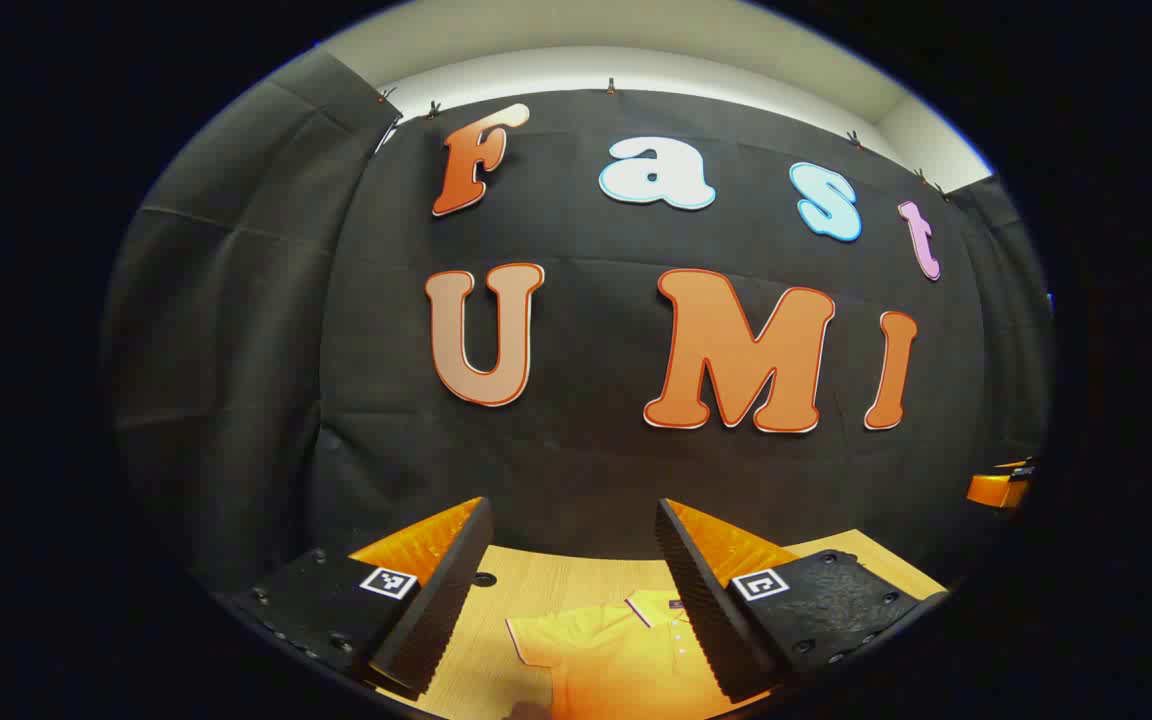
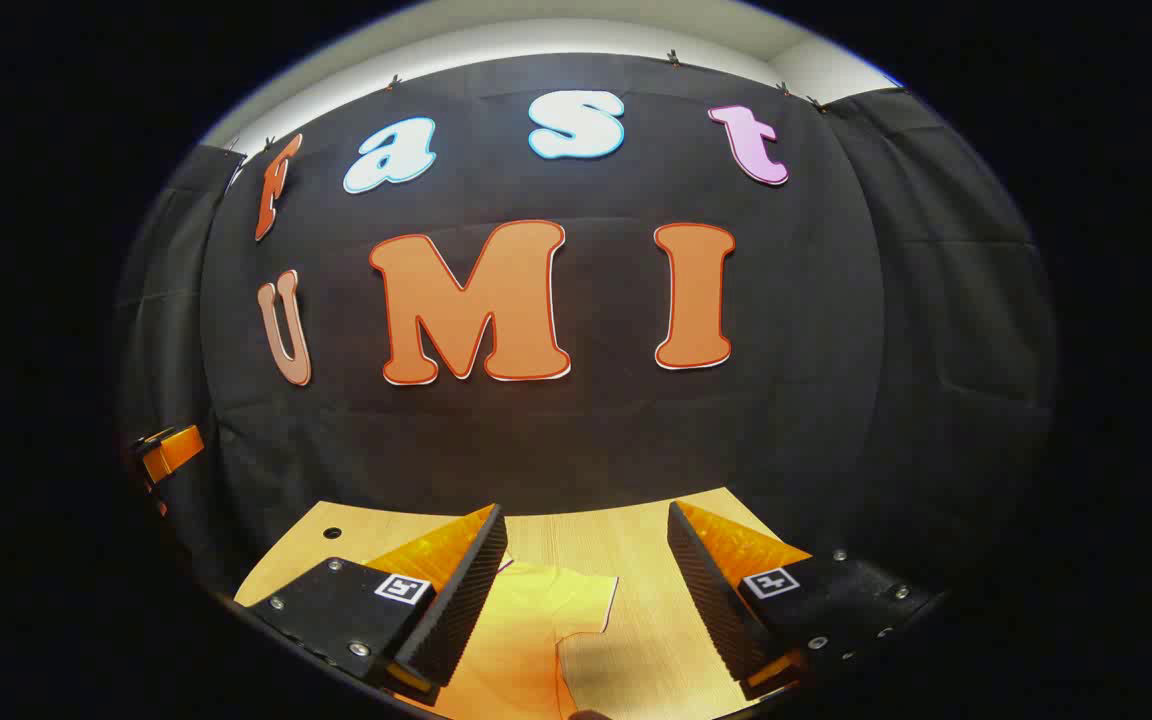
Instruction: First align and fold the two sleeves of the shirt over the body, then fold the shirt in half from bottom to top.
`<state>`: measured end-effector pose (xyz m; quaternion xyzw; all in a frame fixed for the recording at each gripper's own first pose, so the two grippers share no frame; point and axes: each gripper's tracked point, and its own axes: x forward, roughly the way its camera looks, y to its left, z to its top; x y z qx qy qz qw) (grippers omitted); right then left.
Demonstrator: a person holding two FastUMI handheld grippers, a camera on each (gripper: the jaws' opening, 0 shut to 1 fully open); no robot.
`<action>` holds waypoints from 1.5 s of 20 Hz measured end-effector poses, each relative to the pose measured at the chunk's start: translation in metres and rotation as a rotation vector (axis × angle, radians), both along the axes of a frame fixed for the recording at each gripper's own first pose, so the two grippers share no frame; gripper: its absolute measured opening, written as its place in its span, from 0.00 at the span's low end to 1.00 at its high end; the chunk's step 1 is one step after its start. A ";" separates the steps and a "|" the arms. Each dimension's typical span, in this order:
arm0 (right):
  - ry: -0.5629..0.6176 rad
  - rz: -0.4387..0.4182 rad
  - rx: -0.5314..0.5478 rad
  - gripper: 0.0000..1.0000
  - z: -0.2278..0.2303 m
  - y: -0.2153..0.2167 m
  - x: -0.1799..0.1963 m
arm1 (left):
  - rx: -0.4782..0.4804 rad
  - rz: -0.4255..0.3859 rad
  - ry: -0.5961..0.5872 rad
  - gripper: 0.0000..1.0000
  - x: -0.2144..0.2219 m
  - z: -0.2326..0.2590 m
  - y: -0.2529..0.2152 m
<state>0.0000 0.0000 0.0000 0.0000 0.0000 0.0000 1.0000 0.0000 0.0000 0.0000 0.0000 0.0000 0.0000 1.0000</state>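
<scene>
Overhead, both grippers hung above the wooden table (image 1: 536, 580) with nothing between their fingers. The left gripper (image 1: 573, 590) was spread wide over the yellow shirt (image 1: 616, 650), collar toward the far wall. The right gripper (image 2: 586, 600) (equally agape) framed one short sleeve (image 2: 576, 600) lying flat on the tabletop.

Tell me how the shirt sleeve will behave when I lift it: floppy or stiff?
Probably floppy: the shirt lies flat as thin cloth on the table, so a lifted sleeve would likely drape. It looks light. It may drag the body along, since nothing pins it and both tongs hover open.
</scene>
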 end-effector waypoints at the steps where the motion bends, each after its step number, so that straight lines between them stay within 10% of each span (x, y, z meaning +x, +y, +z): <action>1: 0.003 0.001 -0.001 0.98 -0.002 0.000 0.001 | -0.003 -0.001 0.001 0.98 -0.002 -0.001 0.000; 30: 0.063 0.022 0.005 0.98 -0.010 0.013 0.025 | 0.031 0.030 0.009 0.98 0.009 -0.009 0.015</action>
